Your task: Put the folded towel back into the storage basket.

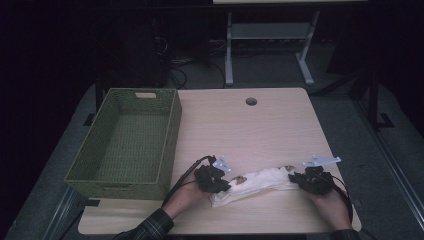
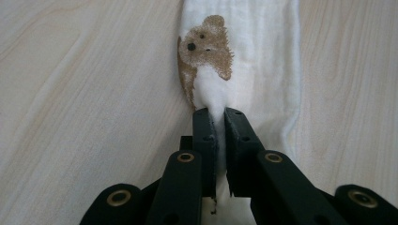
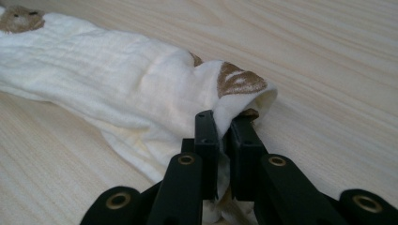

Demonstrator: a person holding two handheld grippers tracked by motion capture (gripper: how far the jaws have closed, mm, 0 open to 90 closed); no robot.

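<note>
A white cloth [image 1: 257, 183] with brown bear prints lies folded into a long band near the table's front edge. My left gripper [image 1: 225, 186] is shut on its left end; in the left gripper view the cloth [image 2: 244, 70] is pinched between the jaws of that gripper [image 2: 220, 112], just below a bear print [image 2: 206, 47]. My right gripper [image 1: 295, 180] is shut on the right end. In the right gripper view a fold of the cloth [image 3: 122, 89] with a brown print [image 3: 239, 79] is clamped between the black jaws of the right gripper [image 3: 223, 117].
A green woven basket [image 1: 102, 175] stands on the left part of the wooden table [image 1: 260, 130]. A round cable hole [image 1: 251, 101] sits near the table's far edge. Beyond the table are the legs of another desk [image 1: 229, 55] and cables on the floor.
</note>
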